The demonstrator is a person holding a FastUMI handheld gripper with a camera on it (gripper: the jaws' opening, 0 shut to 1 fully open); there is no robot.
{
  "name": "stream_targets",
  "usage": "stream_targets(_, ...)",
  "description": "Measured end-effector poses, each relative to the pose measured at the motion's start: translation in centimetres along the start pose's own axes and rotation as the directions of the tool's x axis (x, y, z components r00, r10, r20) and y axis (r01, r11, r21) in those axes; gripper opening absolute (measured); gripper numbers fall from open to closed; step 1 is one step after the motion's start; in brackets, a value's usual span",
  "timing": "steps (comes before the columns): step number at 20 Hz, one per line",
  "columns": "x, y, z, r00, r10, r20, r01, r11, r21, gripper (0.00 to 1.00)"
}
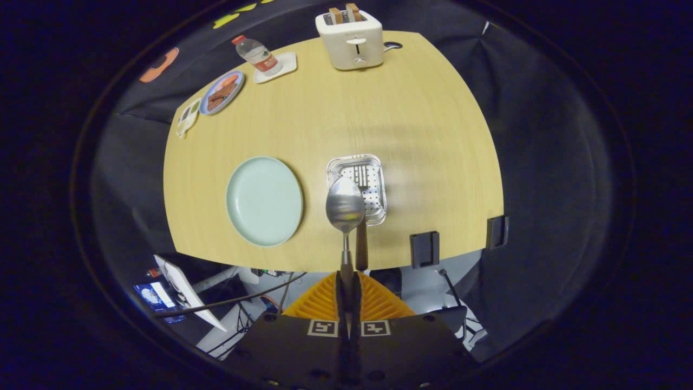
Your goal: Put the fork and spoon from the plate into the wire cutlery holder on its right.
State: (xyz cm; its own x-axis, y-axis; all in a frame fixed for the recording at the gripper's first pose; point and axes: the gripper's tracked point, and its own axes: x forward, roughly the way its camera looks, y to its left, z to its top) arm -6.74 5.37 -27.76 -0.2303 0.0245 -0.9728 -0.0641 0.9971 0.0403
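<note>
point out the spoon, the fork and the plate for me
spoon [345,206], gripper view, middle of its bowl, held up ahead of the fingers
fork [361,176], gripper view, its tines inside the wire holder
plate [264,200], gripper view, bare middle of the dish

Far table [422,124] edge, 12 o'clock: toaster [350,39] holding two bread slices. At 11 o'clock: bottle [258,54] on a white coaster [284,66]; beside it at 10 o'clock, blue dish [221,92] of food, then a small packet [188,117].
</note>
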Motion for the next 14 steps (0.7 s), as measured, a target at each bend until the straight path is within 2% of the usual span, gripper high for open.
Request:
stream_targets(10, 2.2, -0.5, 2.0, 0.997, 0.034, -0.066, -0.027, 0.995, 0.096, 0.02)
stream_targets(14, 2.5, 0.0, 2.6, 0.997, 0.064, -0.042, -0.059, 0.991, 0.116, 0.13)
